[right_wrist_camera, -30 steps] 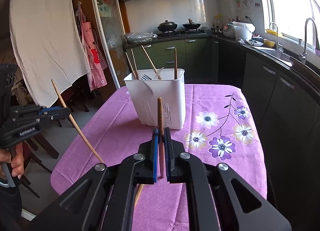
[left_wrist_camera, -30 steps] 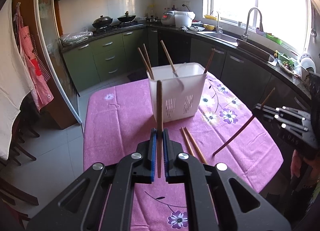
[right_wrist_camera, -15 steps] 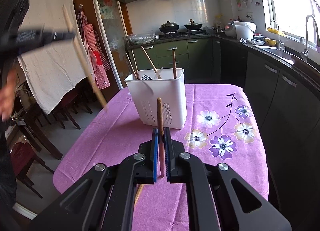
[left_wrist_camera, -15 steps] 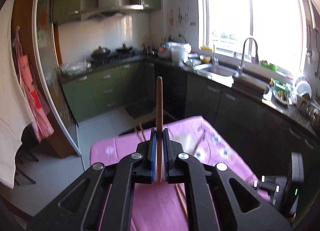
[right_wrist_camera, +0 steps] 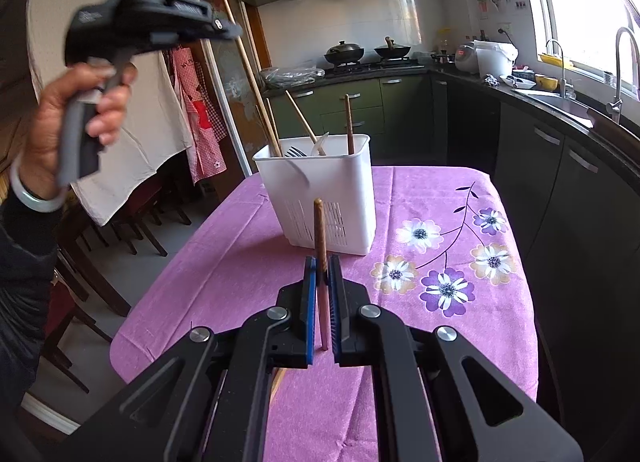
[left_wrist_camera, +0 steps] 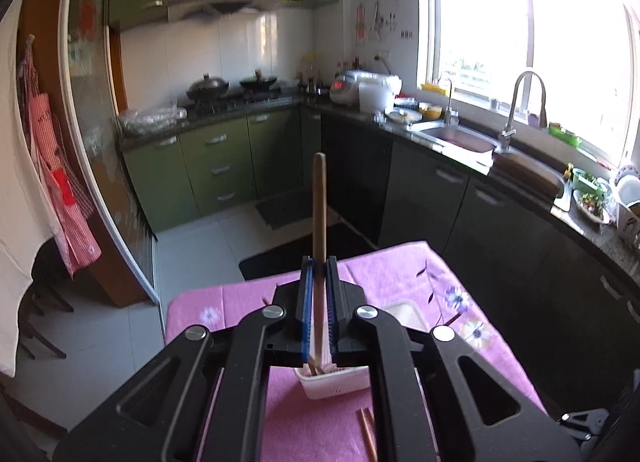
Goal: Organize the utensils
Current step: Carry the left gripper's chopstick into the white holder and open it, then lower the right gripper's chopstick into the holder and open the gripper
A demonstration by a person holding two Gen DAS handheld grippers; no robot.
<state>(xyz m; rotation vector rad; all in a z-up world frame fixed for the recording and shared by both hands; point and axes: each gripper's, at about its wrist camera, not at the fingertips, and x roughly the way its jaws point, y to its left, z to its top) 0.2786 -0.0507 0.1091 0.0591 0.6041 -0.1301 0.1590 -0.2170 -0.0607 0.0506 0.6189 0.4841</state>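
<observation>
the white slotted plastic utensil holder (right_wrist_camera: 320, 190) is seen standing on the purple flowered tablecloth (right_wrist_camera: 440, 222), ahead of the right gripper (right_wrist_camera: 322, 294) and below the raised left gripper (left_wrist_camera: 316, 302). several wooden chopsticks, a fork and a white utensil are already held upright in it. in the left wrist view only its near rim is glimpsed beneath the fingers.

a long pale wooden chopstick (left_wrist_camera: 319, 222) is clenched between the left gripper's blue pads, held steeply over the holder; its lower tip appears to be at or just inside the opening, though this is partly hidden. a darker brown wooden chopstick (right_wrist_camera: 320, 238) is pinched the same way by the right gripper, held upright short of the holder. two more chopsticks (left_wrist_camera: 368, 430) are left lying on the cloth below the left gripper.

the step in hand is judged to be the lowering of the left chopstick. if it is released while tilted, the rim could be struck and the stick tipped out onto the cloth. the light holder could also be nudged or toppled by a sideways push. crossing of the two grippers should be avoided.
</observation>
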